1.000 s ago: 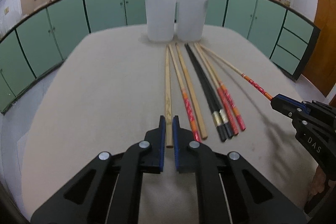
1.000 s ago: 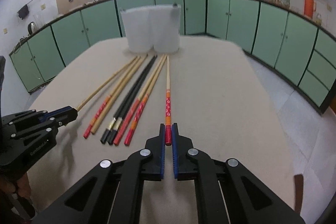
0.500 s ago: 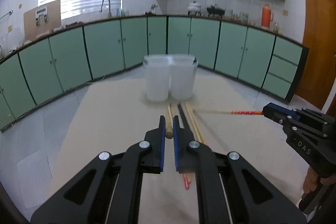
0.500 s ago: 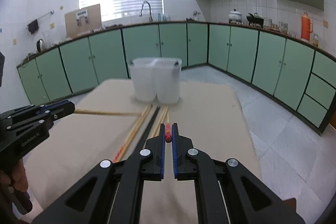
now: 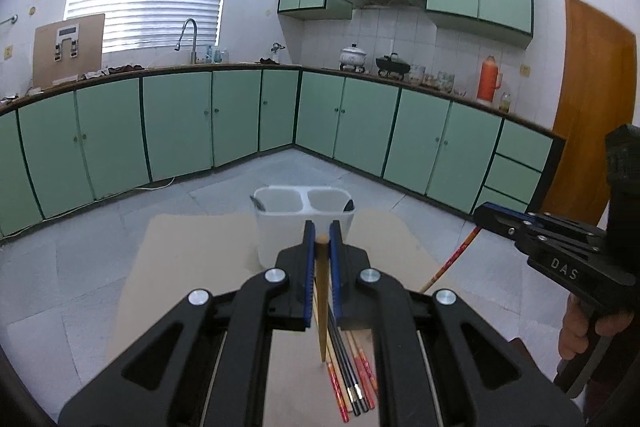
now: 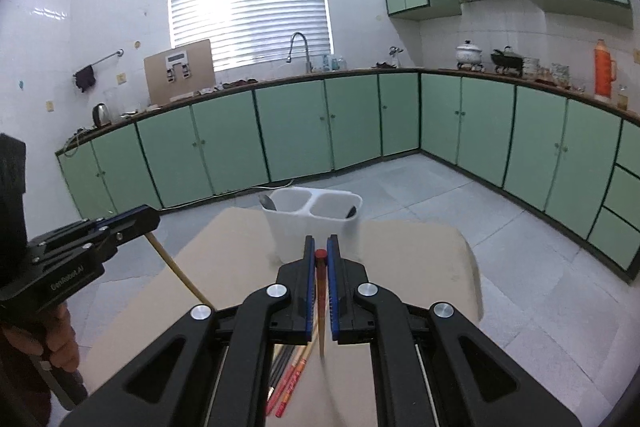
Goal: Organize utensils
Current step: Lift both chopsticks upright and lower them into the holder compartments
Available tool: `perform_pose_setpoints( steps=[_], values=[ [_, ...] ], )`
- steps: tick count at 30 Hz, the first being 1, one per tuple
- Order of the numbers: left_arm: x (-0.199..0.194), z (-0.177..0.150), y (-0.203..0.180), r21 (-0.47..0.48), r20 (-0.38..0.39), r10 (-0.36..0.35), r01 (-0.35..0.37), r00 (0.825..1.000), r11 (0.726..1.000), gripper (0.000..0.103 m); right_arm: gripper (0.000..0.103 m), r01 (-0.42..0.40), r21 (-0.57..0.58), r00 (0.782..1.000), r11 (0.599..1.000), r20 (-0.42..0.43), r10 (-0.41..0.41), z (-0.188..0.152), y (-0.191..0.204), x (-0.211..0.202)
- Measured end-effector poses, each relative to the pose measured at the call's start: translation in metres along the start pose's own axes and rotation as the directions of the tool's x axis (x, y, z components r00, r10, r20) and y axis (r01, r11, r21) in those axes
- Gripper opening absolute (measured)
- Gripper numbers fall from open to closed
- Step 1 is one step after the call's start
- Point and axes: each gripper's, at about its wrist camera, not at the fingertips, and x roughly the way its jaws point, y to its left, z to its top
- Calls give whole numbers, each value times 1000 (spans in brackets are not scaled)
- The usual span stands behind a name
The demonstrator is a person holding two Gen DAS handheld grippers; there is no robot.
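Gripping one chopstick each, both tools are raised well above the counter [image 5: 192, 267], and the reason looks plain: a long stick has to be tipped upright before it can drop into a narrow cup. Nearest the left camera, the left hand-held gripper [image 5: 319, 239] is clamped on the thick end of a plain wooden chopstick [image 5: 321, 307], whose thin tip hangs down toward the counter. The right hand-held gripper [image 6: 320, 255] is likewise closed on the red-capped end of a red-patterned chopstick [image 6: 321, 311], tip downward too. Holding them by the butt end lets the points lead into the holder, I would judge.

Below and just beyond the hanging tips, the remaining chopsticks [image 5: 352, 383] lie side by side on the counter, red-patterned, black and wooden ones together, not yet sorted.

Farther out, at the counter's far end, stands the white two-compartment holder [image 5: 304, 223]; a spoon [image 6: 267, 203] leans in its left compartment and another dark utensil in its right. Neither held chopstick is above an opening yet, so both still need carrying forward. Which compartment each belongs in cannot be told from here.
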Motion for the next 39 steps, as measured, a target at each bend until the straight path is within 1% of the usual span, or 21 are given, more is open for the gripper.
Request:
perform_pose_setpoints(
  steps=[4,7,11,14,17,20,24,27,31,34,39],
  values=[
    [-1,9,1,1,21,-6,6,1000,1000,6,6,-29,8,1000,1000,8,29,16,-4,4],
    [-2,21,2,5,46,-6,6,999,1000,6,6,-47,-1,998,999,32,47,31,-6,3],
    [-6,45,3,13,107,4,-5,994,1000,6,6,-38,-41,994,998,102,42,63,-2,-1],
    [-5,68,1,23,162,14,-18,987,1000,6,6,-24,-67,988,997,152,34,89,-1,0],
    [2,90,-1,32,205,22,-29,979,999,6,6,-20,-77,984,997,176,33,110,1,9],
    [16,109,-6,47,243,46,-60,969,997,6,6,9,-88,978,996,208,10,127,1,24],
    [42,124,-7,53,260,68,-84,963,995,6,6,17,-73,979,997,203,-2,139,-4,53],
    [66,127,-3,53,251,81,-97,965,994,6,6,33,-76,984,997,179,-19,139,-6,78],
    [107,120,8,35,198,91,-99,976,994,6,6,51,-77,990,996,133,-41,127,-9,111],
    [130,110,18,20,154,88,-92,984,996,6,6,44,-72,995,996,96,-37,113,-12,129],
    [161,90,33,1,86,100,-100,991,995,6,6,39,-60,998,997,54,-36,93,-14,148]
  ],
)
